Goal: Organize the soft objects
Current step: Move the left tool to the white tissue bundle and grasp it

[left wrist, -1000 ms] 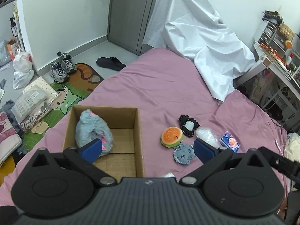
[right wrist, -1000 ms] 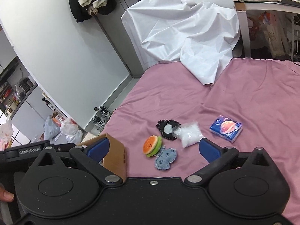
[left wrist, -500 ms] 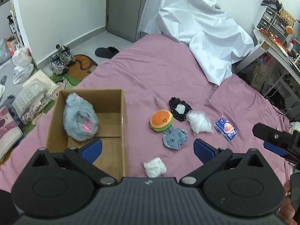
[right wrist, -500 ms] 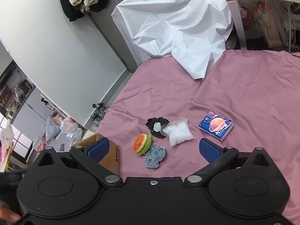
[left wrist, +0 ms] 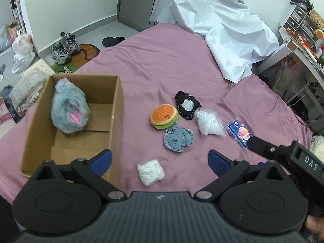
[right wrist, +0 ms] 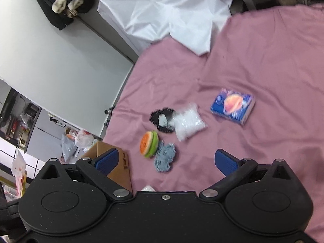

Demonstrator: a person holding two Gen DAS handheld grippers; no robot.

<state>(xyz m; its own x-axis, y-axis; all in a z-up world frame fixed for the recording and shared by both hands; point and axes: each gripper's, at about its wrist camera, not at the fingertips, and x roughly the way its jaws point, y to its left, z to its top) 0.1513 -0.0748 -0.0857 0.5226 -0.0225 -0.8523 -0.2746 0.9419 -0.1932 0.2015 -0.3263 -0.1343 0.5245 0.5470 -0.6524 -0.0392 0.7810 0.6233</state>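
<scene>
A cardboard box (left wrist: 116,109) sits on the pink bed with a grey furry plush (left wrist: 68,111) inside. To its right lie a burger plush (left wrist: 163,115), a denim patch toy (left wrist: 178,139), a black doily piece (left wrist: 186,105), a clear bag of white stuffing (left wrist: 209,124), a blue tissue pack (left wrist: 239,134) and a white wad (left wrist: 150,172). My left gripper (left wrist: 160,160) is open and empty above the white wad. My right gripper (right wrist: 166,160) is open and empty, over the denim toy (right wrist: 165,157) and near the burger (right wrist: 148,144); its body also shows in the left wrist view (left wrist: 283,154).
A white sheet (left wrist: 218,22) is heaped at the bed's far end. Shoes (left wrist: 63,47), bags and mats lie on the floor left of the bed. A cluttered desk (left wrist: 303,44) stands at the right. The box corner (right wrist: 119,162) shows in the right wrist view.
My left gripper has pulled back and up from the box, leaving the grey plush inside. My right gripper has moved forward over the toys and now shows in the left wrist view.
</scene>
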